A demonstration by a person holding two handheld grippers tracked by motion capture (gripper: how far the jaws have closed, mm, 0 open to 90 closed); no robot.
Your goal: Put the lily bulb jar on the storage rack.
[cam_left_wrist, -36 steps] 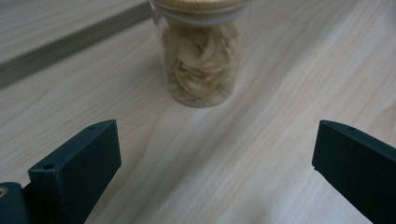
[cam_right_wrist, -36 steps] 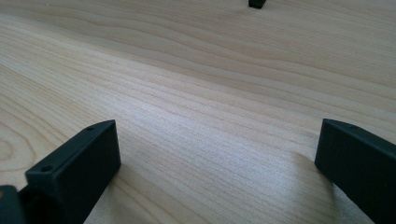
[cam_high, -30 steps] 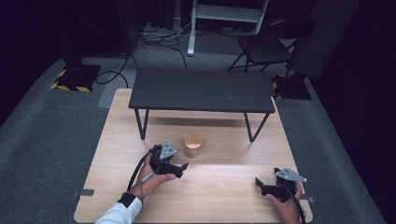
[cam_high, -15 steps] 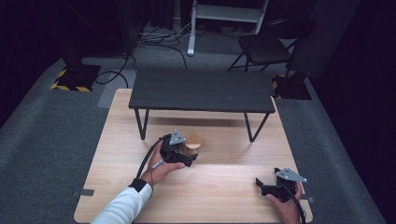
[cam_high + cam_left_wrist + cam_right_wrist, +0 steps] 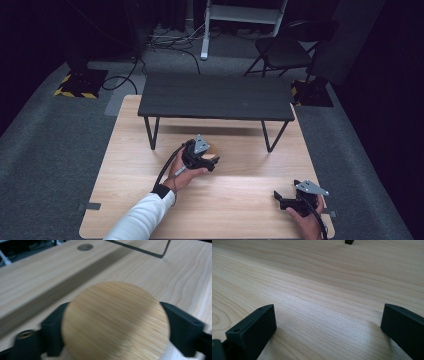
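On the wooden table (image 5: 240,200), the high view places the left gripper (image 5: 206,161) just in front of a low black bench (image 5: 216,97), with a small tan lid (image 5: 214,151) mostly hidden behind it. The left gripper view brings that lid (image 5: 115,321) up close: a round disc with bamboo grain, blurred, sitting between the two black jaws, one at each side of its rim; whether they press on it I cannot tell. The right gripper (image 5: 286,199) rests near the table's near right corner; its own view shows its jaws spread wide over bare wood, holding nothing.
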